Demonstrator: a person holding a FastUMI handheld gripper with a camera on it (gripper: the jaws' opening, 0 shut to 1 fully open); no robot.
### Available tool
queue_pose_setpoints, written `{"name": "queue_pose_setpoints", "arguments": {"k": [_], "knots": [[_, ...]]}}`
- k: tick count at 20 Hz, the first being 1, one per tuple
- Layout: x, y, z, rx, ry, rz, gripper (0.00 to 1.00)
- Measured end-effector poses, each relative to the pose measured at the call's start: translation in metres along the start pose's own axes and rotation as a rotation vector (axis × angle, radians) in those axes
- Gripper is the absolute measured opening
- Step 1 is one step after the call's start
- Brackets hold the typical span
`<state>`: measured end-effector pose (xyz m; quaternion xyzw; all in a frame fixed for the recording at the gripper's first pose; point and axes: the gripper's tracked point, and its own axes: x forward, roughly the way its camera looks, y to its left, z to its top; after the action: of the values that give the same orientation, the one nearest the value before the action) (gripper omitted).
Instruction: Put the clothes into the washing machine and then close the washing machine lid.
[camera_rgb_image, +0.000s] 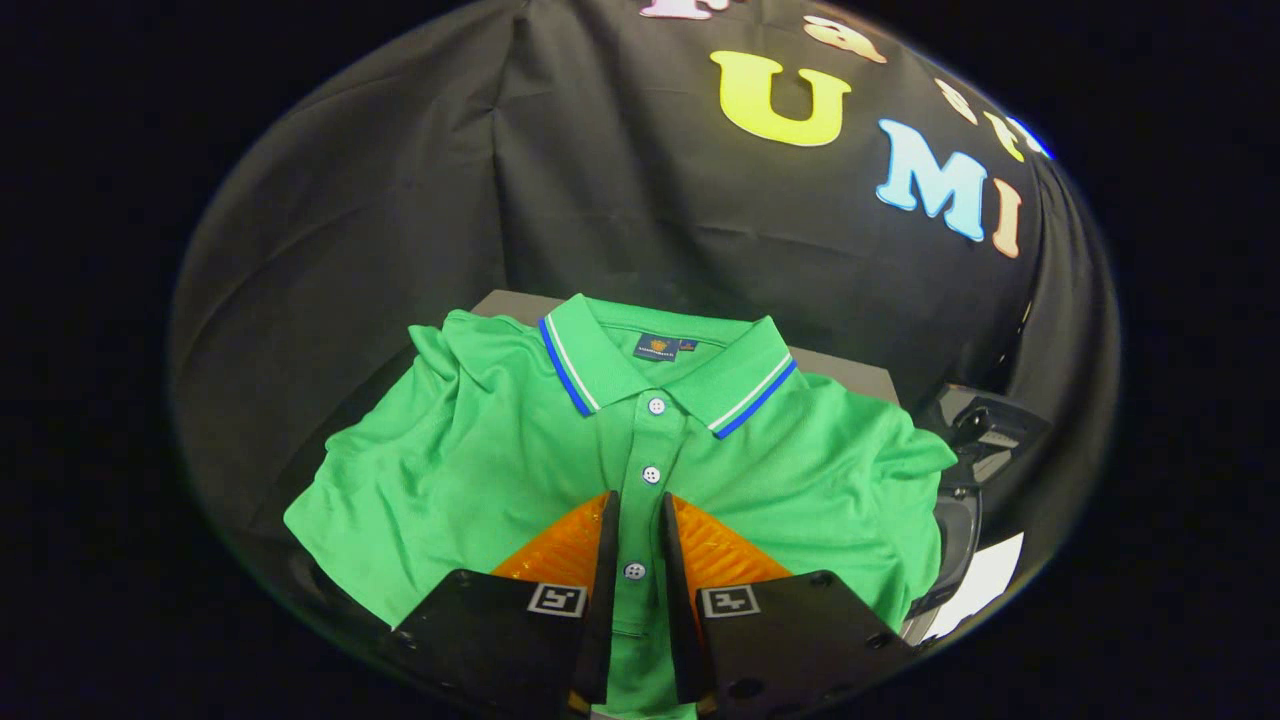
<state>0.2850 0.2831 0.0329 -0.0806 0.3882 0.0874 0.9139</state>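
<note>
Straddling the placket of green polo shirt (640, 450), claw (637, 510) nearly closed, grasping nothing certain; thin pinch risks fabric slipping free.

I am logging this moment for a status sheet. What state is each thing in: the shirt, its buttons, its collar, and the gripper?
Green polo shirt: spread out flat, front up, a little wrinkled.
Collar: folded down.
Placket buttons: fastened.
Gripper: fingers close together with a narrow gap, the placket between them; whether they press the cloth cannot be told.
</note>
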Motion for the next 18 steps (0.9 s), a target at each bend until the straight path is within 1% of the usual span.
{"name": "queue_pose_setpoints", "arguments": {"k": [1,2,3,6,12,16,18], "knots": [[0.003,0.001,-0.003,0.057,-0.008,0.006,0.28],[0.010,0.003,-0.001,0.072,-0.002,0.029,0.02],[0.004,-0.001,0.004,0.067,-0.006,0.053,0.02],[-0.007,-0.003,0.010,0.107,-0.027,0.115,0.02],[-0.055,-0.016,0.057,0.143,-0.148,0.163,0.02],[-0.093,-0.025,0.086,0.170,-0.235,0.218,0.02],[-0.114,-0.033,0.103,0.172,-0.292,0.232,0.02]]}}
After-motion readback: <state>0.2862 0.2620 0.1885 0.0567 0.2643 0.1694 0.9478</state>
